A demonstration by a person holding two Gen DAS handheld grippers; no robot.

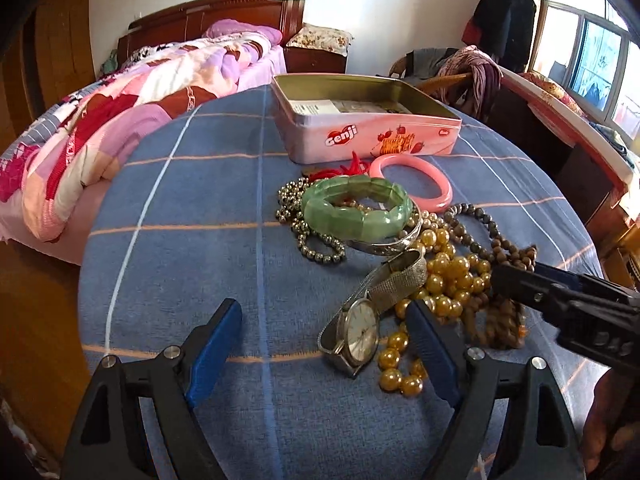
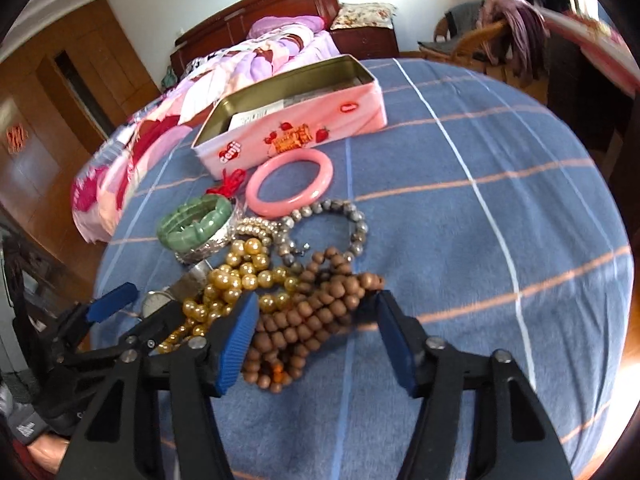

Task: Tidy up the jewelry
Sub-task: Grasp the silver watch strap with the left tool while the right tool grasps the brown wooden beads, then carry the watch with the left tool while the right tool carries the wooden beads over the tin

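A jewelry pile lies on the blue checked cloth (image 1: 200, 200). It holds a green stone bracelet (image 1: 356, 210), a pink bangle (image 1: 416, 180), a silver mesh watch (image 1: 362, 330), gold pearl beads (image 1: 452, 276), brown wooden beads (image 2: 316, 316) and a grey bead bracelet (image 2: 332, 224). An open pink Genji tin (image 1: 360, 120) stands behind the pile. My left gripper (image 1: 324, 348) is open, with the watch between its blue fingers. My right gripper (image 2: 316, 340) is open, its fingers on either side of the wooden beads.
A bed with a pink quilt (image 1: 120, 120) lies to the left beyond the cloth. A wicker chair with clothes (image 1: 472, 76) and a desk by the window (image 1: 560, 120) stand at the right. A red cord (image 1: 352, 166) lies by the tin.
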